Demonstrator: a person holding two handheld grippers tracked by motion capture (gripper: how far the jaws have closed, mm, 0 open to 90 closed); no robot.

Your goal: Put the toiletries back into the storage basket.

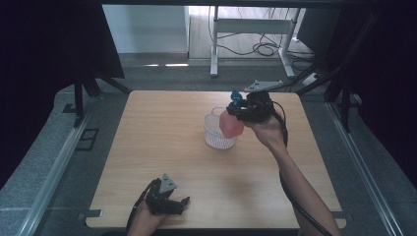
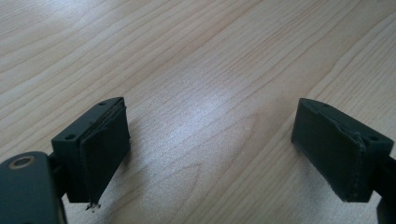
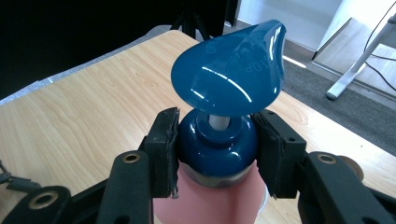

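High view is looking down on the table [image 1: 147, 147]; both gripper views are hovering close, sharing its wood.

— What sort of room am I working in?
— A lab: black curtains [image 1: 44, 64] at nine and three o'clock, grey carpet [image 1: 162, 76], cables [image 1: 260, 48] under a desk frame [image 1: 255, 34] at twelve.

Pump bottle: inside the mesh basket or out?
Out. The right hand-held gripper is shut on the pump bottle at its blue collar, holding it above the mesh basket's rim.
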